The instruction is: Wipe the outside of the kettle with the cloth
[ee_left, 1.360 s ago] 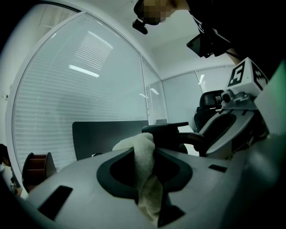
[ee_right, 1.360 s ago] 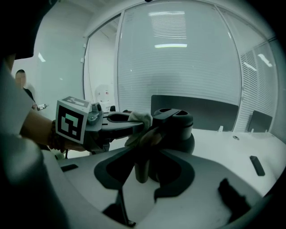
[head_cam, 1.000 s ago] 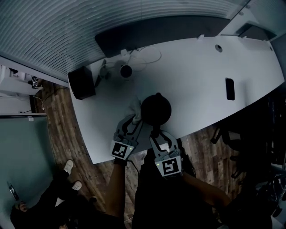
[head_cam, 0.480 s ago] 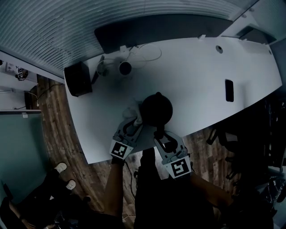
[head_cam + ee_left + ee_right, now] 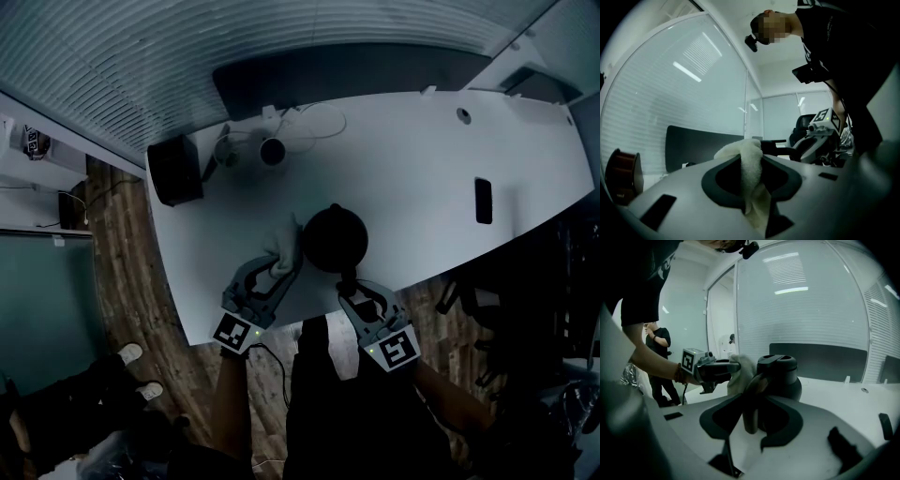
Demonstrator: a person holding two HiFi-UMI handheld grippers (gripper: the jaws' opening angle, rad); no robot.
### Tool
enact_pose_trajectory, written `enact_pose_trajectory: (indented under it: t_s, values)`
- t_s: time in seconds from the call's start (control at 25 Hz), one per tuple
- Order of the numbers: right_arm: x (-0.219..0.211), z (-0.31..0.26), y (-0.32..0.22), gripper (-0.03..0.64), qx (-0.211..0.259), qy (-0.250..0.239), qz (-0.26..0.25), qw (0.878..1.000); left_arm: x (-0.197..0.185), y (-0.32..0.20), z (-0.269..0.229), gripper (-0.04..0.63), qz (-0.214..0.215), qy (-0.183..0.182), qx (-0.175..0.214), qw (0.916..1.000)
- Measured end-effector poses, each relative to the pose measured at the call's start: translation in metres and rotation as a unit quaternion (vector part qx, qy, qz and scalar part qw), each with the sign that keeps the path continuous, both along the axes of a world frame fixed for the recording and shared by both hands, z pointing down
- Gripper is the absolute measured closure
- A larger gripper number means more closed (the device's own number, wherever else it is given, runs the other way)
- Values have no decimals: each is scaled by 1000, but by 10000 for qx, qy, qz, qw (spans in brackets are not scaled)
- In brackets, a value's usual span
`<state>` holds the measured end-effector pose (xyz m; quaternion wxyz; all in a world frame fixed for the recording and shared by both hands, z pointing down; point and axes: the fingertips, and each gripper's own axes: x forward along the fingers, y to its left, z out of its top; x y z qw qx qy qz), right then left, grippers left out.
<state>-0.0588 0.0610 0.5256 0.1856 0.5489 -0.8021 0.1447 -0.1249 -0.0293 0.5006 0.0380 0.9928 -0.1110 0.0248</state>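
The left gripper (image 5: 278, 270) is clenched on the one cloth (image 5: 285, 246), while the right gripper (image 5: 348, 281) clamps the handle of the single kettle (image 5: 334, 236).

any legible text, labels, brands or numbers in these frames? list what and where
No readable words or numbers in any view.
Cubes on left gripper and right gripper: square black-and-white markers, patterns, not text.
Shirt print: too blurred to read.
Kettle and cloth: no label visible.
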Motion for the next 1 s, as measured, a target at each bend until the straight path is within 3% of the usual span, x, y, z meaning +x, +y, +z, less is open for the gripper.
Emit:
enact_pose_trajectory:
  t_s: [0.2, 0.36, 0.56, 0.8, 1.0]
  values:
    - [3, 0, 2, 488, 34, -21, -146, 9999, 24, 1, -15, 485, 584, -138, 708, 9957]
    - [1, -1, 3, 491, 67, -186, -108, 9997, 32, 0, 4, 485, 619, 273, -223, 9975]
    - [13, -4, 6, 499, 221, -401, -85, 9989, 34, -7, 21, 485, 515, 535, -615, 9953]
    - [17, -3, 10, 500, 234, -361, -165, 9989, 30, 3, 67, 485, 635, 107, -849, 9943]
    - [19, -2, 11, 501, 183, -387, -130, 9990, 30, 14, 110, 485, 883, -452, -921, 9908]
